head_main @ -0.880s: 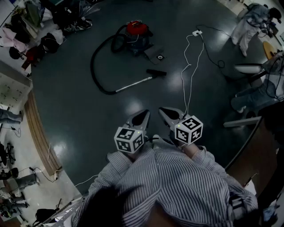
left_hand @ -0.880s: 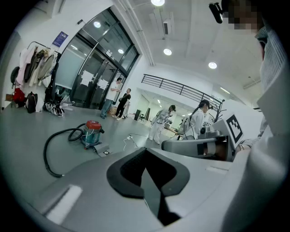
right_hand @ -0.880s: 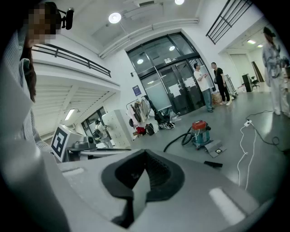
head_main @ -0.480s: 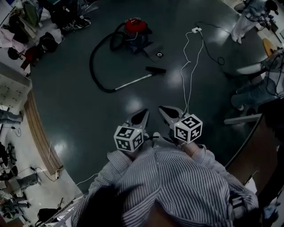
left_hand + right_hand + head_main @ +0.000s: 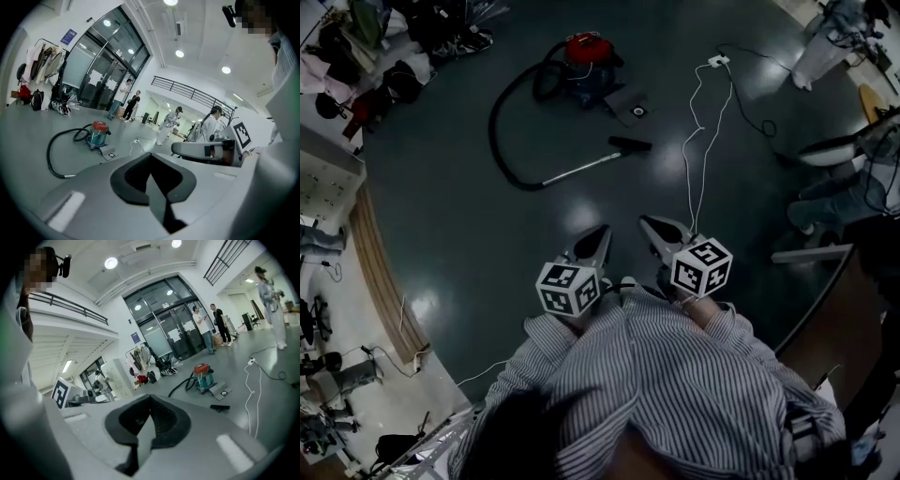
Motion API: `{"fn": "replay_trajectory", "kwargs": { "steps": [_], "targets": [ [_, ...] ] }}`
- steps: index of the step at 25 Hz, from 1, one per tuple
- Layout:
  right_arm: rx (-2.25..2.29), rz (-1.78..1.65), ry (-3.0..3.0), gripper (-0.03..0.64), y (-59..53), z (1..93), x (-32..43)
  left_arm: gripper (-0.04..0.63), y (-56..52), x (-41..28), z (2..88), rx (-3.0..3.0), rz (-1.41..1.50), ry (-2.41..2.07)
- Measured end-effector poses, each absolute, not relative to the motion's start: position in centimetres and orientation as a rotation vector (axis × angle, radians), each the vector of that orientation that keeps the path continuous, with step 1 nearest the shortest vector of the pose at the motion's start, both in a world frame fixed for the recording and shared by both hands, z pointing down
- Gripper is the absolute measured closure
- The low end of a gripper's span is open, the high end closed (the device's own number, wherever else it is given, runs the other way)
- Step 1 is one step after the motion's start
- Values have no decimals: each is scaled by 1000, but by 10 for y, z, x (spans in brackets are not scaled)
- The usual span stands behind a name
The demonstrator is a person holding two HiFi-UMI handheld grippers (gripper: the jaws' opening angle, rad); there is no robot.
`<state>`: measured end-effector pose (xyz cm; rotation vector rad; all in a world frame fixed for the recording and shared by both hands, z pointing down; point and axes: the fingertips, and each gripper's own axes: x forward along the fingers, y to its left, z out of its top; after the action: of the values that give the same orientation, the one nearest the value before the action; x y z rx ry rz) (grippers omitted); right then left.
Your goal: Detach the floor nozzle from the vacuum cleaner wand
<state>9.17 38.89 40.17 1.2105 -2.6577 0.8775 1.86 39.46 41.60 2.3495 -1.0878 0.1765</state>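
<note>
Left hand-held gripper (image 5: pixel 602 231) and right hand-held gripper (image 5: pixel 648 222) hang side by side in front of the person's striped shirt (image 5: pixel 675 394). Each has its jaws pressed together with nothing between them. Well apart, at their 12 o'clock on the dark floor (image 5: pixel 487 244), lies the nozzle (image 5: pixel 630 143). It is joined to the wand (image 5: pixel 577 169), which runs off toward 8 o'clock into the black hose (image 5: pixel 495 131). A red canister (image 5: pixel 586 56) stands at the nozzle's 11 o'clock, and a white cable (image 5: pixel 698 141) lies at its 3 o'clock.
</note>
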Motion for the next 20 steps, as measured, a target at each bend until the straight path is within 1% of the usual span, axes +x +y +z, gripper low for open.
{"fn": "replay_trajectory", "kwargs": {
  "steps": [4, 7, 13, 20],
  "targets": [
    [1228, 963, -2682, 614, 373, 405, 106, 589, 381, 20, 418, 2334, 131, -1110],
    [1211, 931, -2665, 612, 361, 409, 112, 589, 365, 28, 416, 2339, 83, -1091],
    [1184, 899, -2689, 611, 340, 412, 123, 589, 350, 49, 426, 2350, 109, -1094],
    [1159, 1060, -2625, 612, 315, 438, 128, 589, 326, 44, 444, 2288, 124, -1132]
  ]
}}
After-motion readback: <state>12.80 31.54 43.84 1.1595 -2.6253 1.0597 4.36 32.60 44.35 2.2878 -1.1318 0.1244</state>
